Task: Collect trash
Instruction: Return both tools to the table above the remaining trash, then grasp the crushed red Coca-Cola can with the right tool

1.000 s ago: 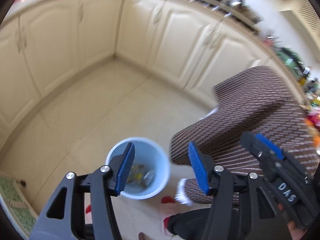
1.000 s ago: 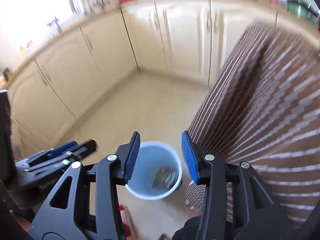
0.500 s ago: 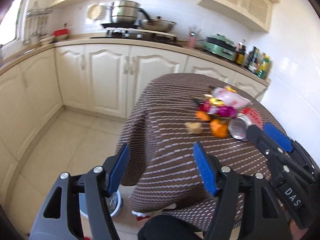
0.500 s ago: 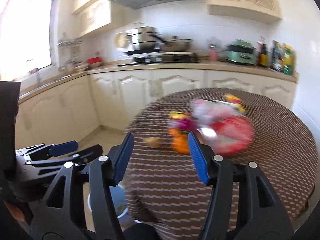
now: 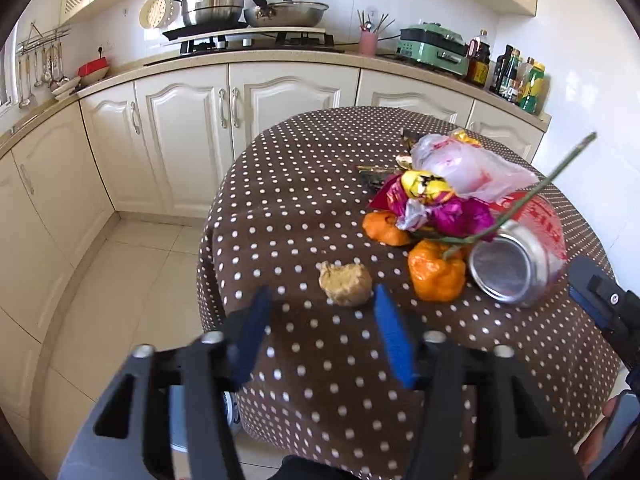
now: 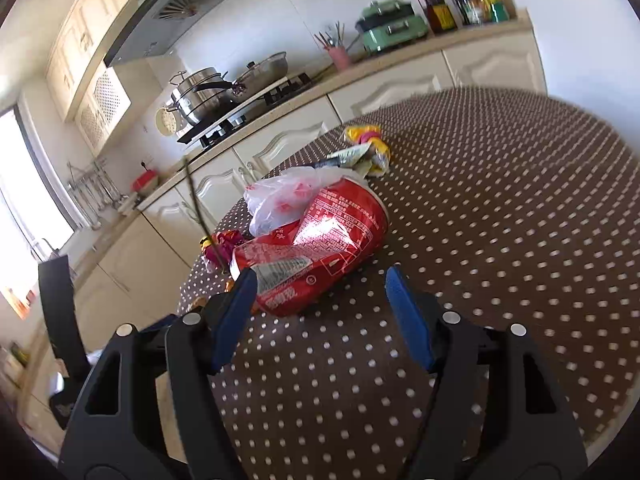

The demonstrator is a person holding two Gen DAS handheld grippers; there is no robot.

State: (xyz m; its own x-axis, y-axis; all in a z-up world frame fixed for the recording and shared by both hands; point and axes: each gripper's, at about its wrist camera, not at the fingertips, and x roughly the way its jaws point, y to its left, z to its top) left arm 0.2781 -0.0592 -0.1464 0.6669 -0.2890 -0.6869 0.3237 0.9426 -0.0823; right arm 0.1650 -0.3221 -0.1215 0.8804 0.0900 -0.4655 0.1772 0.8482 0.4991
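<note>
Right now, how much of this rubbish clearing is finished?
Nothing visibly done here. Both tongs, left and right, are open and empty. The right frames the dented red can; the left nears a tan lump. Orange peels, wrappers and a plastic bag remain on the table.

Your right gripper (image 6: 318, 306) stands with its blue-padded jaws spread wide and empty above the round table with the brown white-dotted cloth (image 6: 500, 216). A crushed red drink can (image 6: 316, 236) lies on its side just ahead, its near end between the fingertips. A clear crumpled plastic bag (image 6: 288, 196) touches it behind. Yellow wrappers (image 6: 370, 148) lie farther back.
</note>
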